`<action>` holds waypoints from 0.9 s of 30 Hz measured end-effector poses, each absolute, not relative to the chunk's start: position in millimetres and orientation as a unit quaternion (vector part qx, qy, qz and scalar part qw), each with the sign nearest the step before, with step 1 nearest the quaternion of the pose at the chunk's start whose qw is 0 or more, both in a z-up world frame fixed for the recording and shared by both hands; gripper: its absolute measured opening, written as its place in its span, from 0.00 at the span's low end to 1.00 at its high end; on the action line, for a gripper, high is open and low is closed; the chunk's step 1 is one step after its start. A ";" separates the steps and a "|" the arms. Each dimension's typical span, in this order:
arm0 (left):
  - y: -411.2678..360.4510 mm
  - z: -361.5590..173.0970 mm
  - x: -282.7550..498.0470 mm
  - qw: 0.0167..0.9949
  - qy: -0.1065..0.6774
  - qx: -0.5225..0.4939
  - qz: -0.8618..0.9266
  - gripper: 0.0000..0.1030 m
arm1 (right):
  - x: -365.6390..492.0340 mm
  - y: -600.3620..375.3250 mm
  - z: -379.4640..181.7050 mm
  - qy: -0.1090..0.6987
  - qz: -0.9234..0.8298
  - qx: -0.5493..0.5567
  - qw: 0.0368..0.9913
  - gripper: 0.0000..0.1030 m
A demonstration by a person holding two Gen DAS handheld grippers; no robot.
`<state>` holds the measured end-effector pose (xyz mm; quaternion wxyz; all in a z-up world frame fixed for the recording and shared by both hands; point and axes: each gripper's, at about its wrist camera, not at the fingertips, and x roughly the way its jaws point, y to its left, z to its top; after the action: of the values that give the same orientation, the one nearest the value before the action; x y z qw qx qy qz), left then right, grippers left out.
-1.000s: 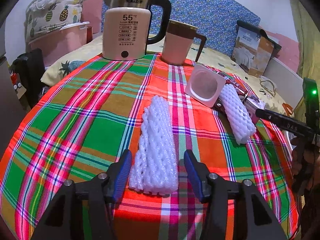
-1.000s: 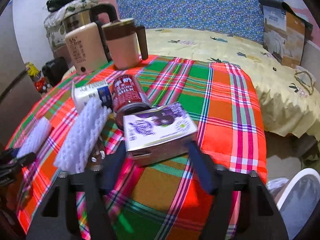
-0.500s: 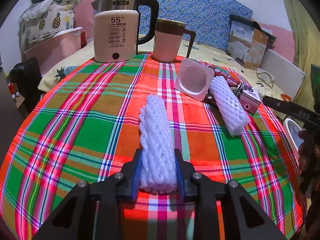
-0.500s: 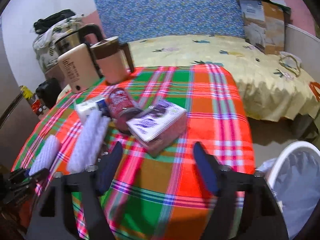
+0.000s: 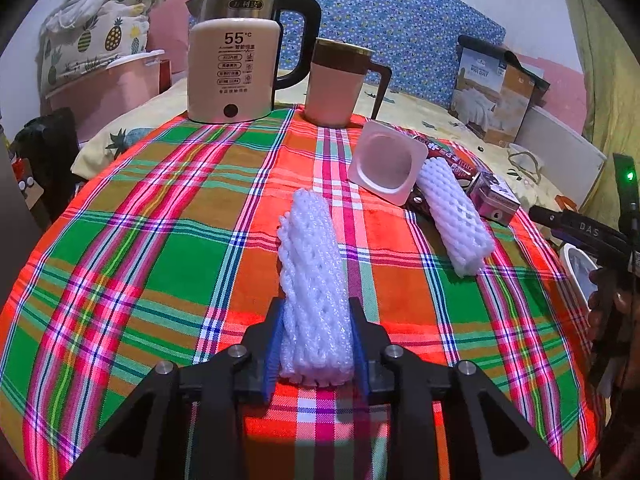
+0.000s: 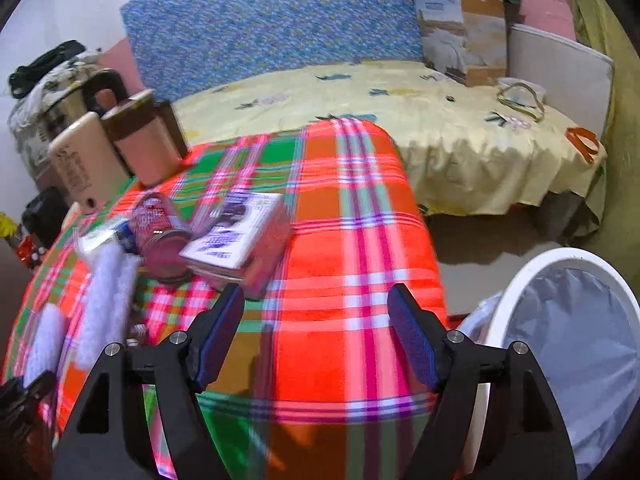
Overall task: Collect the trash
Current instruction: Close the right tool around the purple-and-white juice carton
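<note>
Two grippers work here; the left gripper (image 5: 316, 344) is clenched on the near end of the foam net (image 5: 312, 280) lying on the tablecloth (image 5: 160, 240); the right gripper (image 6: 316, 336) is released, empty, beside the bin (image 6: 568, 344); lift the soft net gently, else it can slip

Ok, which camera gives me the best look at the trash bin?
Right wrist view: the white trash bin with its grey liner sits low right, beside the table, mouth open. The left wrist view catches only a sliver of its rim at the right edge.
</note>
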<state>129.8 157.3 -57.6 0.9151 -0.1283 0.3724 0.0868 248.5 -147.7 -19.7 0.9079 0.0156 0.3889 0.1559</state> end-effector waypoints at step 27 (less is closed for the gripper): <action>154.0 -57.2 128.7 0.919 0.368 -0.122 0.072 0.26 | 234.4 -119.8 -23.0 0.400 0.148 0.015 0.904 0.55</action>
<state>128.7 154.0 -57.2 0.9190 -0.1220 0.3680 0.0720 234.4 -119.8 -23.0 0.9043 0.0148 0.4004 0.1477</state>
